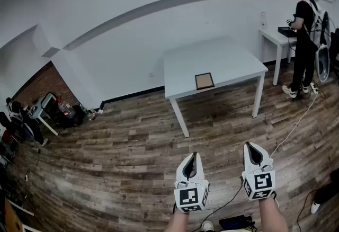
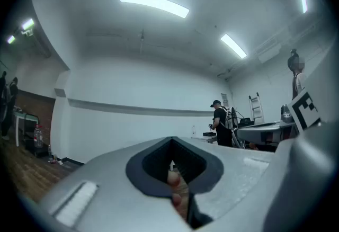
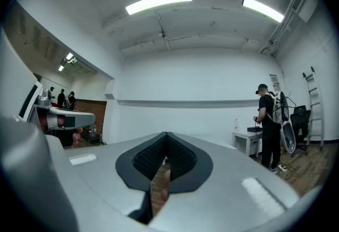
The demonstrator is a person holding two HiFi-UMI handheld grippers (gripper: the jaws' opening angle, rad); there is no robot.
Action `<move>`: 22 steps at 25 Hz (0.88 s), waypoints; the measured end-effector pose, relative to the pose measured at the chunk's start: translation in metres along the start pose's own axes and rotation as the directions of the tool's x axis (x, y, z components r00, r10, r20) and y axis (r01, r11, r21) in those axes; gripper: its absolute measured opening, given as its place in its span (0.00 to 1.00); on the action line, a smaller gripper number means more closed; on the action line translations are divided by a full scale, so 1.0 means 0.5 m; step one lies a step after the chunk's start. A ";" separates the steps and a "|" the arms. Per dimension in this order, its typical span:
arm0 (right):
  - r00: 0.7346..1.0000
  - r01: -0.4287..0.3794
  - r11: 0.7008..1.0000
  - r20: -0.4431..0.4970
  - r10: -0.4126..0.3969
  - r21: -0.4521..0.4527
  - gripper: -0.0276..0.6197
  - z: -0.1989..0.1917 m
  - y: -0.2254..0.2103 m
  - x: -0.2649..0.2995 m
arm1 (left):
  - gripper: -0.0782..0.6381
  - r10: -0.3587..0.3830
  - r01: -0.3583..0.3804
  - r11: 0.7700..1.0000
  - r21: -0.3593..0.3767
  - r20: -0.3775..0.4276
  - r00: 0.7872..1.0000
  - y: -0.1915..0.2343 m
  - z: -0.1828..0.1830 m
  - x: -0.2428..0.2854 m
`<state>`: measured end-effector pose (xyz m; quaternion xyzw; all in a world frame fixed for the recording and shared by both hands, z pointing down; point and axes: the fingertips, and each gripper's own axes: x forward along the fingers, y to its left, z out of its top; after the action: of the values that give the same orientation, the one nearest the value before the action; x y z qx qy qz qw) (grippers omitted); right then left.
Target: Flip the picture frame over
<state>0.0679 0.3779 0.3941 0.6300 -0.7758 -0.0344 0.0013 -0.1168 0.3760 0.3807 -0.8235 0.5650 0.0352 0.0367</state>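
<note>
Picture frame [image 1: 204, 81] on table [image 1: 228, 59], only in head view

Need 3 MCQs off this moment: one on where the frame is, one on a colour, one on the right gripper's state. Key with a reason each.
1. Where is the picture frame?
A. Under the table
B. Flat on the table, near its front edge
C. Held up in the air

2. What colour is that table?
A. Black
B. White
C. Red

3. How does the right gripper stand?
A. Shut, nothing in it
B. Wide open
C. Shut on the picture frame

Key:
1 B: the head view shows it lying on the tabletop by the near edge.
2 B: the top and legs are both white.
3 A: the right gripper view shows the jaws together with nothing between them, and the picture frame lies far off on the table.
</note>
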 end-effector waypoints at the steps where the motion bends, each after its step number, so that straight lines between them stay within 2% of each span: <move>1: 1.000 0.000 1.000 -0.001 0.000 0.000 0.08 0.000 0.000 0.002 | 0.11 0.000 0.000 1.000 -0.001 -0.001 1.000 0.001 0.000 0.002; 16: 1.000 -0.017 1.000 -0.008 0.017 -0.002 0.08 -0.009 -0.011 0.012 | 0.11 0.000 0.000 1.000 0.000 -0.013 1.000 -0.018 -0.008 0.016; 22: 0.999 -0.033 0.998 0.001 0.033 0.057 0.08 -0.019 -0.033 0.018 | 0.11 0.005 -0.004 1.000 0.004 -0.037 0.999 -0.035 -0.018 0.035</move>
<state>0.0824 0.3650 0.4025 0.6169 -0.7868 -0.0124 -0.0163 -0.0942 0.3649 0.3883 -0.8227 0.5675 0.0188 0.0276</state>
